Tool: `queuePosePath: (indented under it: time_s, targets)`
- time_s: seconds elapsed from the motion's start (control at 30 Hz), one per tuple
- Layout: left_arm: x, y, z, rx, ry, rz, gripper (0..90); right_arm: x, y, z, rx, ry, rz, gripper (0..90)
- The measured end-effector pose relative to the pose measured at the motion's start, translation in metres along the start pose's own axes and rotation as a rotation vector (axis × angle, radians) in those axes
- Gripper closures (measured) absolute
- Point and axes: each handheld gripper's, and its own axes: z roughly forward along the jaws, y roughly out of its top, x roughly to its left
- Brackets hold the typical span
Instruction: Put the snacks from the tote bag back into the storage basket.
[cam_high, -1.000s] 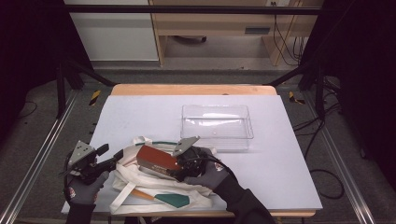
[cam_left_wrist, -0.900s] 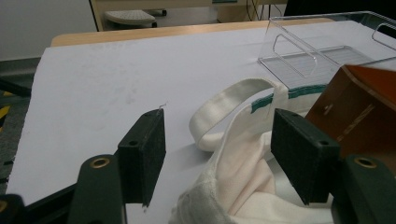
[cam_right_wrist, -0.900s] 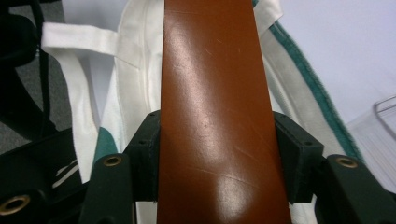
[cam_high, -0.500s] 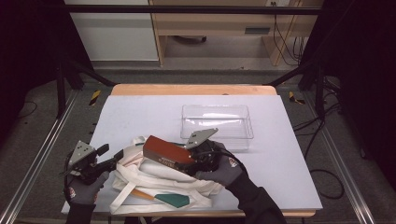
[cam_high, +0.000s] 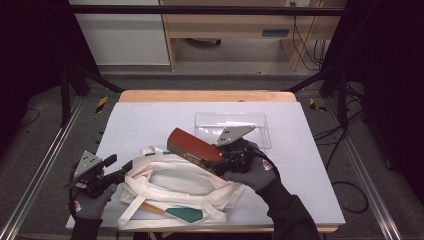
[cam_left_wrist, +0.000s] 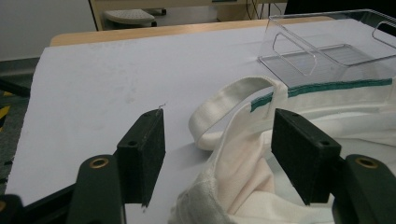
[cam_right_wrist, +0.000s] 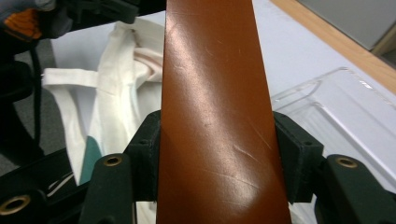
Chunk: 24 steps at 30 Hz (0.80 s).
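A white cloth tote bag (cam_high: 185, 186) with green trim lies at the table's near edge, its mouth gaping. My right gripper (cam_high: 218, 163) is shut on a flat reddish-brown case (cam_high: 192, 146), which it holds tilted in the air over the bag's far rim. In the right gripper view both pads press the sides of the case (cam_right_wrist: 210, 116). At the bag's left end, my left gripper (cam_high: 125, 170) stands open. In the left gripper view the bag's rim (cam_left_wrist: 243, 186) runs up between the jaws and leans on the right pad (cam_left_wrist: 299, 149), apart from the other pad.
A clear plastic container (cam_high: 232, 127) sits just beyond the case, right of the table's middle, with nothing in it. The pale table top (cam_high: 150, 120) stretches bare to the far left. Black frame rails run along both sides of the table.
The right gripper has lifted the brown case up and to the right, out of the bag's mouth toward the clear container. The left gripper and bag rim have stayed put.
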Motion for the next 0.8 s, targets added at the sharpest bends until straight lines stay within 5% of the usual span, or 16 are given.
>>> queuePosePath:
  time_s: [0.43, 0.8]
  targets:
    - [0.000, 0.000, 0.000, 0.003, 0.000, 0.001, 34.8, -0.032, 0.000, -0.019, -0.007, -0.094, 0.037, 43.7]
    - [0.000, 0.000, 0.000, 0.003, 0.001, 0.000, 34.8, -0.061, -0.007, -0.015, 0.010, -0.150, 0.078, 43.6]
